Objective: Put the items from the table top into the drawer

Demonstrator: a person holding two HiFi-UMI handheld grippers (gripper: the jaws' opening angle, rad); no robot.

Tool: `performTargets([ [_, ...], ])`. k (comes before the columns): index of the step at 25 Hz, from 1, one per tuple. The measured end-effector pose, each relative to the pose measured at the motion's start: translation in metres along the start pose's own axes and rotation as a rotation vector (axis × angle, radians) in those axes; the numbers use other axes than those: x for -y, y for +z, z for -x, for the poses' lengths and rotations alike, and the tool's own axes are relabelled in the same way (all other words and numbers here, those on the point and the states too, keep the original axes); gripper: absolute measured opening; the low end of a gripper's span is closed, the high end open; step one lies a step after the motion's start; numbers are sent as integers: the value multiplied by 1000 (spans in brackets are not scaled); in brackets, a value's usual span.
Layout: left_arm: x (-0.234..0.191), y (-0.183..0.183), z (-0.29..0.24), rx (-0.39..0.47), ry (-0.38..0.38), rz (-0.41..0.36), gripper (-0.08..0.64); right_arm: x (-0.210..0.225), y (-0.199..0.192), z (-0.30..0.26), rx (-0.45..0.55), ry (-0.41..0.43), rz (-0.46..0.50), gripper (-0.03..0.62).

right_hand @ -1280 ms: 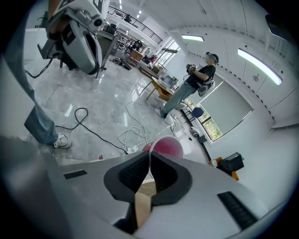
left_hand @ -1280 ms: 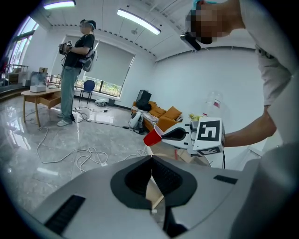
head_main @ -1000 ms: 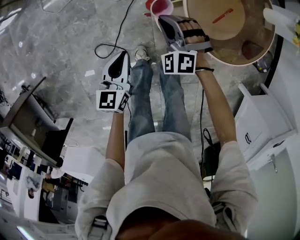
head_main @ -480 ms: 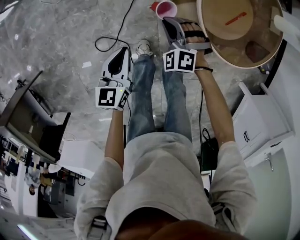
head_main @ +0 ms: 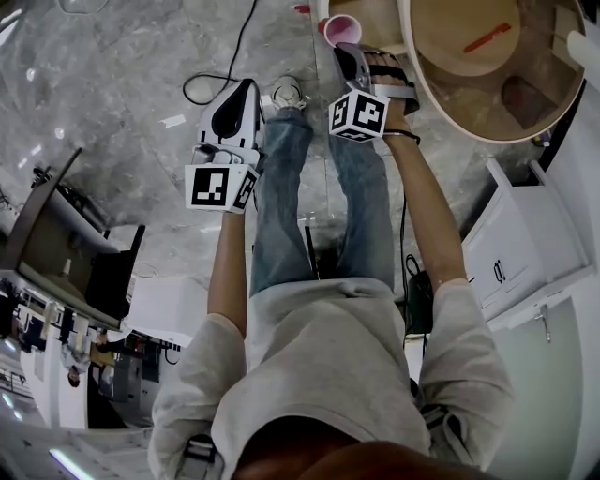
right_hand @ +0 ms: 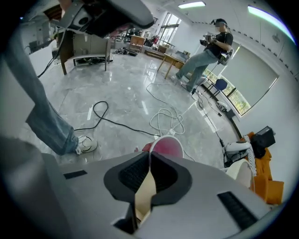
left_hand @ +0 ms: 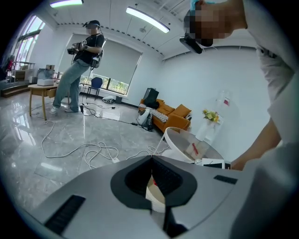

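A pink cup (head_main: 337, 28) with a white rim hangs over the floor beside the round wooden table (head_main: 441, 98). My right gripper (head_main: 341, 49) is shut on the cup's rim. In the right gripper view, the rim of the cup (right_hand: 164, 147) runs into the closed tips of the right gripper (right_hand: 150, 153). My left gripper (head_main: 247, 86) hangs over the floor to the left of the person's legs. Its tips meet with nothing gripped, as the left gripper view also shows for the left gripper (left_hand: 150, 158). A red item (head_main: 487, 37) lies on the table. A white drawer cabinet (head_main: 506, 262) stands at the right.
Black and white cables (head_main: 220, 89) trail across the grey marble floor. The person's legs and a shoe (head_main: 286, 94) are directly below the grippers. A desk (head_main: 56, 253) stands at the left. Another person (left_hand: 79, 65) and an orange sofa (left_hand: 170, 114) are farther off.
Both grippers have sunk toward the floor. The right one dropped more and tipped steeper, carrying the pink cup with it past the table's edge.
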State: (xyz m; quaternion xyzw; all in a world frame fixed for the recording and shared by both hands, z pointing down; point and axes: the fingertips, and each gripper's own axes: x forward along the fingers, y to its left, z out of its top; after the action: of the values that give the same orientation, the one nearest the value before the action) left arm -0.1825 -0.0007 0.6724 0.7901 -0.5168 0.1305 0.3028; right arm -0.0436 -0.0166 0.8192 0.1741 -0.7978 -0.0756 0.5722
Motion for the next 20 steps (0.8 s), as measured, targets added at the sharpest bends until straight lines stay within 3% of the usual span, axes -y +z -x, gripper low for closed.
performTargets([
  [11,-31,-48,-50,14,29,-18,15,-13,-87,-114,-170,-3,-79,34],
  [17,-57,-72,-60,-2,56,-52,15,-29,-110,-175,-207,81,-101,34],
  [20,-69,-80,-65,5,70,-44,15,-29,-116,-189,-209,114,-162,34],
])
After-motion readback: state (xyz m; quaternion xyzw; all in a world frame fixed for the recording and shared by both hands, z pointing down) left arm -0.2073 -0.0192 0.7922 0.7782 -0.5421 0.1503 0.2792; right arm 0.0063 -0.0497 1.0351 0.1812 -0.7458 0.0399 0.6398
